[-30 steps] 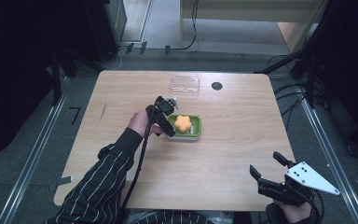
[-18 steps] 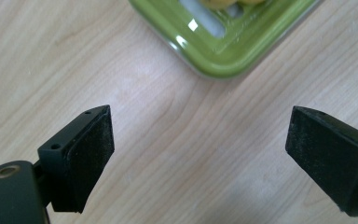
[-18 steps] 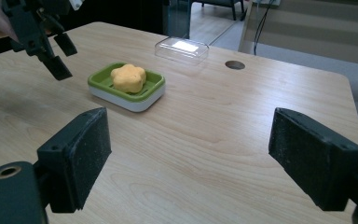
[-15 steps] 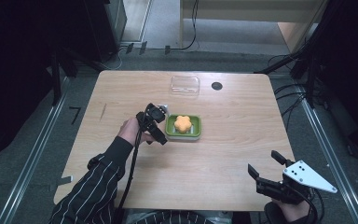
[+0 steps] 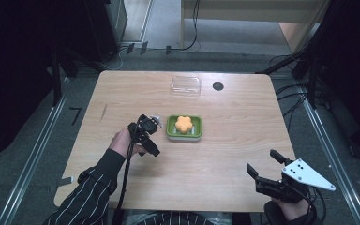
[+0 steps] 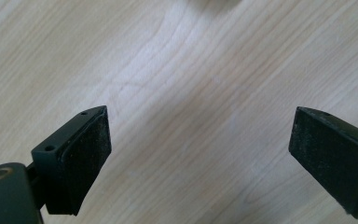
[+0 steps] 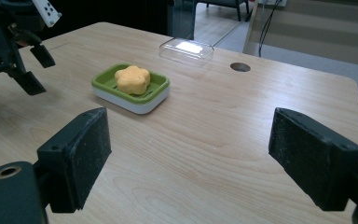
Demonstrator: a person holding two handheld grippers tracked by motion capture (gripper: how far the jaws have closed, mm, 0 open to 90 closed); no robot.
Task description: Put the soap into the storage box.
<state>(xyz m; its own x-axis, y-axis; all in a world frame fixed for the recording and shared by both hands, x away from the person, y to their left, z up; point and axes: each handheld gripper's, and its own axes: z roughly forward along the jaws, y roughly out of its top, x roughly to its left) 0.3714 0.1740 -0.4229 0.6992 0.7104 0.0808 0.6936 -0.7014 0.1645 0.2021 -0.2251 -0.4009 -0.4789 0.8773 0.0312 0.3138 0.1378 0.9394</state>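
From the high view I see my left gripper (image 5: 151, 137) hanging over the worktop (image 5: 225, 154), its fingers (image 5: 154, 152) spread with nothing between them; they have just been opening. The orange flower-shaped soap (image 5: 183, 124) lies in the green soap dish (image 5: 195, 133), just beside those fingers on the side toward my right gripper, apart from them. A clear plastic lid (image 5: 186, 86) rests well beyond the dish near the far edge, with a round cable hole (image 5: 218, 86) next to it. My right gripper (image 5: 266, 169) sits at the near right corner of the worktop, fingers spread and empty, well apart from the dish.

In the left gripper view, the two black fingers (image 6: 81, 158) stand wide apart over bare wood grain, and nothing lies between them. A pale blurred shape touches the top edge; I cannot tell what it is.

In the right gripper view, the fingers (image 7: 77, 156) are spread wide, holding nothing. Ahead of them, beyond the left finger, the soap (image 7: 132, 79) sits in its dish (image 7: 135, 100). The clear lid (image 7: 186, 50) lies farther ahead, and the cable hole (image 7: 240, 66) is beside it. The left gripper (image 7: 30, 70) hangs at the far left, its fingers open, near the dish but not touching it.
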